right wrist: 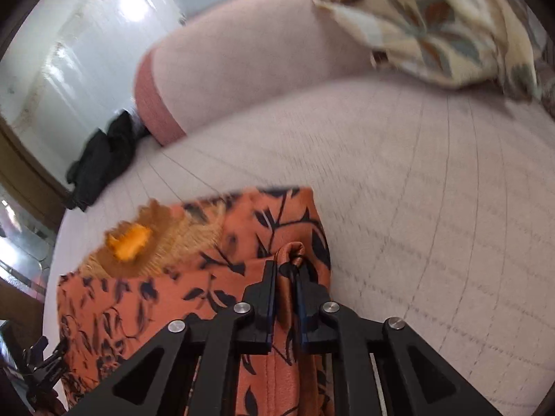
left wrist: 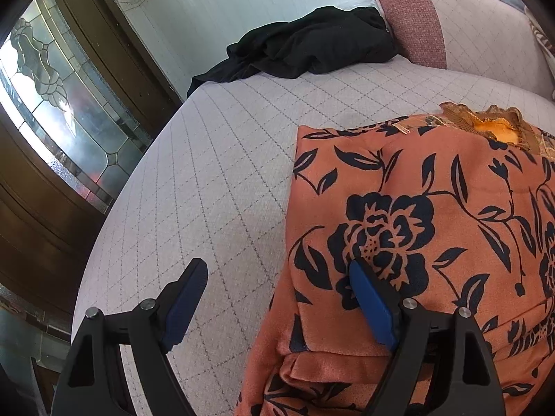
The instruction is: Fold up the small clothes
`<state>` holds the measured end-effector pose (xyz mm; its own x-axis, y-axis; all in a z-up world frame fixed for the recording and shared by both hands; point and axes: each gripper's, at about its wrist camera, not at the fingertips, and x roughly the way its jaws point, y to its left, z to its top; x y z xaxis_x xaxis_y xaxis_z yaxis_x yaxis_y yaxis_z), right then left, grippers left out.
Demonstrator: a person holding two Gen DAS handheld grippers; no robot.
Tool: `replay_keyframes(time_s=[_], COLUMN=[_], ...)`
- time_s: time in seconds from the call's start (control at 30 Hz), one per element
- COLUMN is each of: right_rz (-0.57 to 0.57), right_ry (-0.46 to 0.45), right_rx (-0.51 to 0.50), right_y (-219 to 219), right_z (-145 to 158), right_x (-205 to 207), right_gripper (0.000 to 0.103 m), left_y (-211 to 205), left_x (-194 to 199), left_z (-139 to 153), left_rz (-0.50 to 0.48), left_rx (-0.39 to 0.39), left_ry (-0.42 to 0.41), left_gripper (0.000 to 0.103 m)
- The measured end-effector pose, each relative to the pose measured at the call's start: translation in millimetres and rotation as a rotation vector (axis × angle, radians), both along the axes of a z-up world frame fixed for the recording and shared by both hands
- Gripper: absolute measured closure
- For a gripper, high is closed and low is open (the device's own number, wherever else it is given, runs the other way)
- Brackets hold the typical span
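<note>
A: Where does the orange floral garment (left wrist: 433, 228) lie?

B: On the pale checked sofa seat (left wrist: 215, 159), partly folded into layers, its lace-trimmed neckline (left wrist: 485, 124) at the far end with a bright orange lining showing through the opening.

A: And the left tool (left wrist: 277, 277)?

B: Spread wide, holding nothing. One blue-padded finger (left wrist: 371, 306) rests over the near left part of the garment; the other hangs above bare seat fabric beside the garment's edge.

A: The right tool (right wrist: 286, 274)?

B: Closed to a narrow gap, pinching a raised fold of the orange floral garment (right wrist: 215, 277) between its pads. The pinched fabric bunches up just past the fingertips, near the garment's right edge. That view is blurred, so finer detail is hard to tell.

A: What else is around?

B: A crumpled black garment (left wrist: 305, 48) sits at the far end of the seat, against the base of a pink armrest (left wrist: 409, 17). A leaf-patterned cushion (right wrist: 433, 24) leans at the back of the sofa, well apart from the orange piece. Beyond the sofa's left end stands a dark wooden door (left wrist: 52, 111) with leaded glass, next to a pale tiled wall (left wrist: 215, 3)
</note>
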<state>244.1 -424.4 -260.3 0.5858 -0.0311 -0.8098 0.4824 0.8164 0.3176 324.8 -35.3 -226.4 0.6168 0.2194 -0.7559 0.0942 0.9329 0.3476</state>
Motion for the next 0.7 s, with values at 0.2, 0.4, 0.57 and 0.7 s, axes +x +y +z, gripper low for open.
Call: replay_keyframes(time_s=[0.2, 0.4, 0.57, 0.7], right_rz=[-0.089, 0.021, 0.191, 0.204], right_ry=[-0.124, -0.196, -0.152, -0.033], right_rx=[-0.063, -0.119, -0.068, -0.021], right_y=[-10.6, 33.6, 90.8, 105.6], right_z=[36.9, 61.1, 50.6, 20.5], right_x=[-18.6, -24.8, -12.8, -4.3], right_gripper=[0.078, 0.075, 0.075, 0.075], left_y=[0.8, -1.1, -10.5, -14.3], left_x=[-1.1, -7.1, -12.5, -13.2], left_z=[7.7, 22.2, 20.3, 15.7], left_rz=[0.015, 0.001, -0.04, -0.068], left_rx=[0.008, 0.011, -0.002, -0.003], left_ry=[-0.014, -0.071, -0.057, -0.036], left_gripper=[0.019, 0.019, 0.019, 0.019])
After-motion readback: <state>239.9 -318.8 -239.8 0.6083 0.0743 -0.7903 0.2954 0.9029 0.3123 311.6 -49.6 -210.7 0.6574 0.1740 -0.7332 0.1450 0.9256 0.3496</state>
